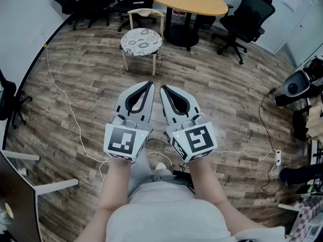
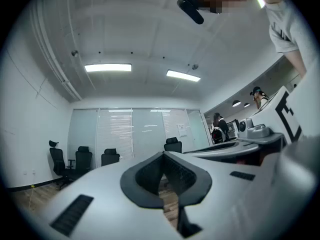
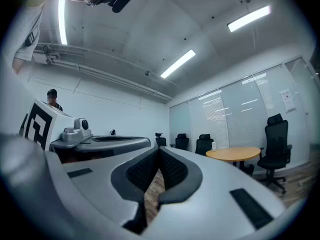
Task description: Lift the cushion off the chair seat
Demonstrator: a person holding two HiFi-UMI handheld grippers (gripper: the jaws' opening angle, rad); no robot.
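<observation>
Head view: the cushion [image 1: 141, 40], round and lace-patterned, lies flat on the seat of a light wooden chair [image 1: 146, 12] well ahead across the floor. Both tools are held close to the body, side by side, far from it. The left hand-held gripper [image 1: 150, 83] has its jaws closed together with nothing between them, and so does the right hand-held gripper [image 1: 162, 88]; each gripper view confirms tips meeting over bare floor.

The risks lie in the approach and the pinch. A white cable [image 1: 70, 112] snakes over the floor to the left of the way to the chair and could catch a foot. Jaws left closed would only push the cushion. It looks thin, so a shallow bite on its rim may slip off or drag the chair sideways; whether it is tied on cannot be told.
</observation>
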